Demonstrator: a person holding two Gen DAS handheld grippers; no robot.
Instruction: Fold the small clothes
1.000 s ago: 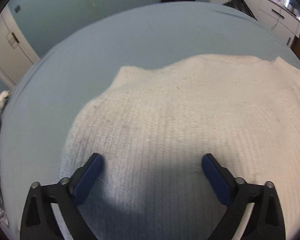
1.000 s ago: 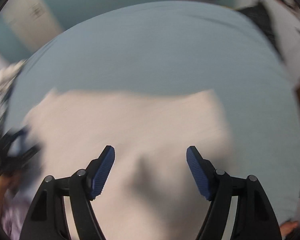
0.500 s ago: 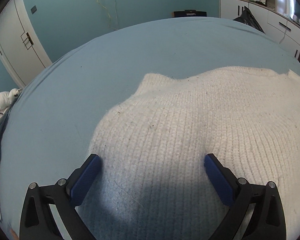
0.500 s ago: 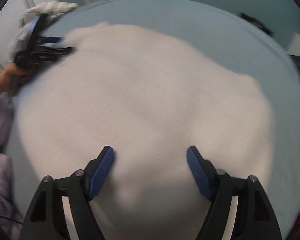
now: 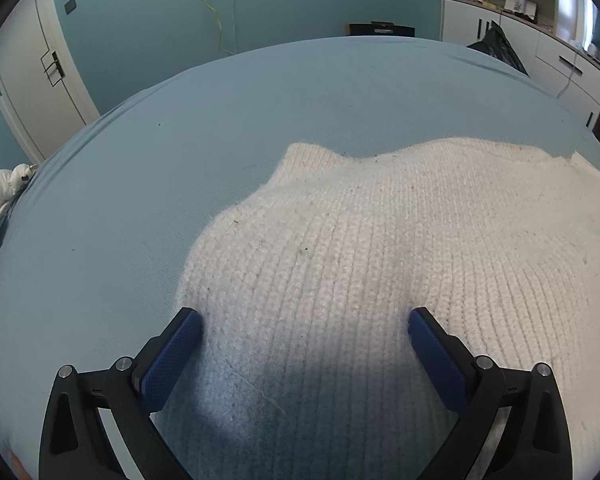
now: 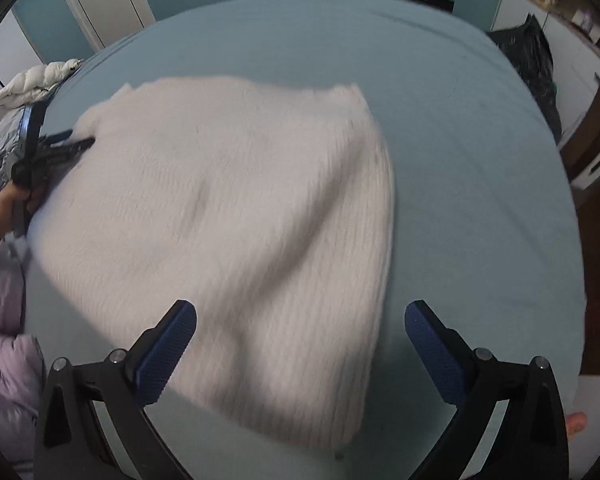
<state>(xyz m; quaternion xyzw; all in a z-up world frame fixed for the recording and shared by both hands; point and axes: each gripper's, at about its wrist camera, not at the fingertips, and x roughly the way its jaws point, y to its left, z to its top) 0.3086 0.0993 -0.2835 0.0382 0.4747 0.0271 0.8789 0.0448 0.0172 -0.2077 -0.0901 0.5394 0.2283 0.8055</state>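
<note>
My worry is the thick white sweater (image 6: 228,240) spread on the blue bed (image 6: 480,200) bunching instead of creasing, since my right gripper (image 6: 300,332) has just been opening, both jaws apart and empty, left gripper (image 5: 305,340) too.

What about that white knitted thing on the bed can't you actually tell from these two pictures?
- Left wrist view: the white knit garment runs off the right and bottom edges, so its full shape is cut off; the left tongs and their shadow hide its near part.
- Right wrist view: motion blur smears the knit; its near edge sits between the open right tongs.
- Neither view shows sleeves or a neckline, nor what lies under it on the blue bedsheet.
</note>
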